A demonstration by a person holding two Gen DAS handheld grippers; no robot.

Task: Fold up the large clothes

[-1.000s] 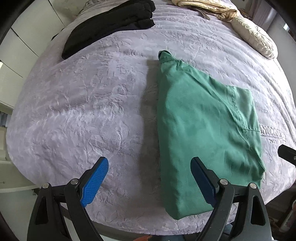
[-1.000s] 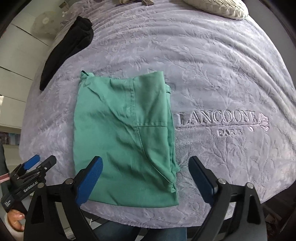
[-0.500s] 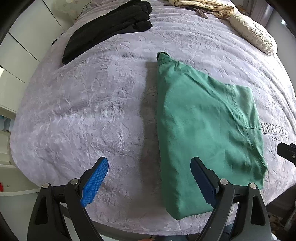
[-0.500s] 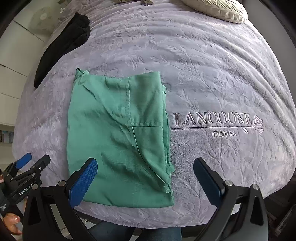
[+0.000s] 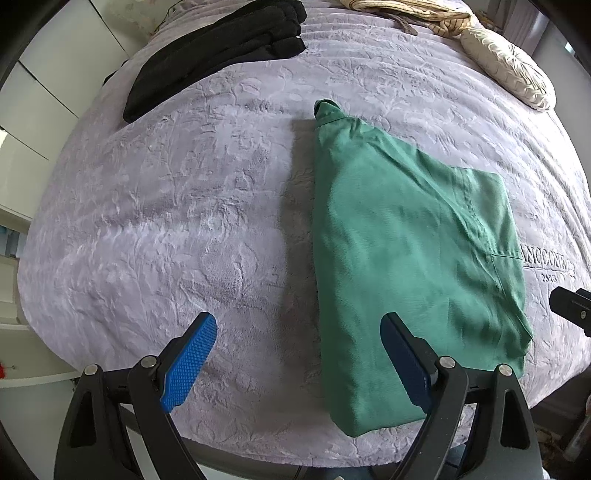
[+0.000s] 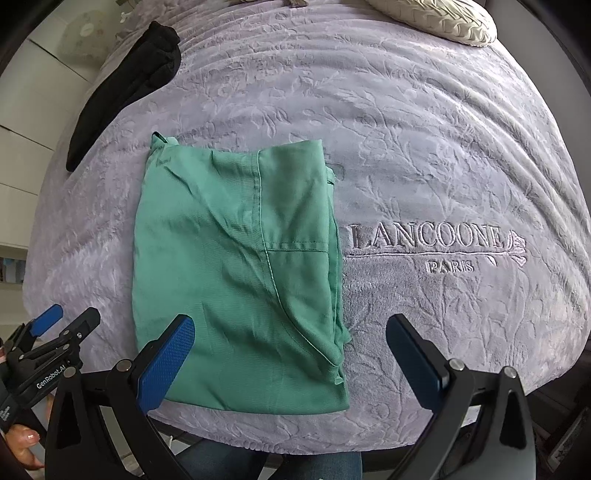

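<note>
A green garment (image 5: 406,258), folded into a flat rectangle, lies on the lavender bed cover (image 5: 184,203) near the front edge. My left gripper (image 5: 297,325) hangs above its left edge, pointing steeply down and open; one pad is over the cover, the other over the green cloth, neither touching. In the right wrist view the same garment (image 6: 236,266) shows a pocket seam. My right gripper (image 6: 290,325) is open above its near right corner with nothing gripped. The left gripper's body (image 6: 48,332) shows at the lower left of that view.
A folded black garment (image 5: 214,48) lies at the far left of the bed. A beige garment (image 5: 406,11) and a cream pillow (image 5: 509,70) sit at the far right. Embroidered lettering (image 6: 424,240) marks the cover. White cupboards (image 5: 37,110) stand left. A person's hand (image 6: 22,443) is visible.
The right gripper's jaws stand slightly wider than a second ago. Both views have drifted a little; the green garment lies where it was.
</note>
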